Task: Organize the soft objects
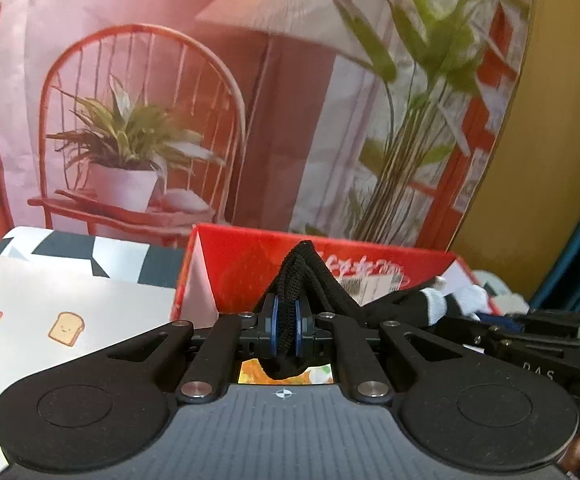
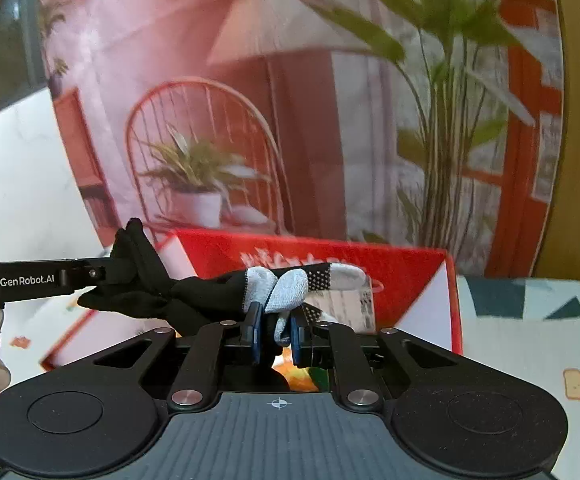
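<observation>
Clearly, low in the frame's centre, the left gripper point(image 1: 285, 332) is clamped on the black cuff of the sock point(image 1: 302, 272), and the right gripper point(image 2: 275, 330) pinches its grey toe end. It hangs stretched between them before the red box point(image 2: 406, 276) at mid-frame: light, limp, best held by both ends.

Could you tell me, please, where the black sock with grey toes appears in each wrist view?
Left wrist view: the black sock runs from the left hand-held gripper at centre off to the right, its grey toes far right.
Right wrist view: it spans left to centre, grey toes pinched in the right hand-held gripper.
Shared landmark: the open red box right behind it.
</observation>
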Motion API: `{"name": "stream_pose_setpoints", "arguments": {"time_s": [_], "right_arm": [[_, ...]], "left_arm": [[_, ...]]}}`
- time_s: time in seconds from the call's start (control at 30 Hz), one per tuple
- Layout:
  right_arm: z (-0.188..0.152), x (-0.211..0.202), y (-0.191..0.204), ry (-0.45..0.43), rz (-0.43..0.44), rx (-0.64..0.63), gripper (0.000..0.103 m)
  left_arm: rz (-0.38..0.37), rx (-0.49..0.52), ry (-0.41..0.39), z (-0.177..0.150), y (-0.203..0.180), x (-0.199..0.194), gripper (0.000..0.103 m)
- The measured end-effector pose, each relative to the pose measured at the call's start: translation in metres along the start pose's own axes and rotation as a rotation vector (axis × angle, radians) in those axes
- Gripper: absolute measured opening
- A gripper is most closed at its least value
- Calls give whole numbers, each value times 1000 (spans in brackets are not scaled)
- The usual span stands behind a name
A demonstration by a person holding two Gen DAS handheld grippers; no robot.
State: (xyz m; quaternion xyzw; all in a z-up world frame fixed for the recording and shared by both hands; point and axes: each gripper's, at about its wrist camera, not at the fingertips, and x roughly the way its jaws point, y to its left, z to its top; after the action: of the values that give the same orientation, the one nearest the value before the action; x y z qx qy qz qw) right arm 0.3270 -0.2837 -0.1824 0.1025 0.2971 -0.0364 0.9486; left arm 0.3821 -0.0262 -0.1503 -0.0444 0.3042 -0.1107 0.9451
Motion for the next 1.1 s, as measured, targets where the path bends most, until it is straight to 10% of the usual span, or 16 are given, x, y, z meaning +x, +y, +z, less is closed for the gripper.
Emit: {"name": "stream_pose_setpoints", "arguments": {"time_s": [0.47, 0.8, 1.1], "right_arm": [[-20, -33, -11, -62, -27, 13, 23], [-52, -110, 6, -209, 80, 3, 26], [-99, -139, 10, -152, 97, 26, 26]], "left_arm": [[17, 119, -6, -9, -3, -30, 51], [-45, 40, 19, -54, 4, -111, 52], [-25, -18, 98, -122, 14, -139, 54]]}}
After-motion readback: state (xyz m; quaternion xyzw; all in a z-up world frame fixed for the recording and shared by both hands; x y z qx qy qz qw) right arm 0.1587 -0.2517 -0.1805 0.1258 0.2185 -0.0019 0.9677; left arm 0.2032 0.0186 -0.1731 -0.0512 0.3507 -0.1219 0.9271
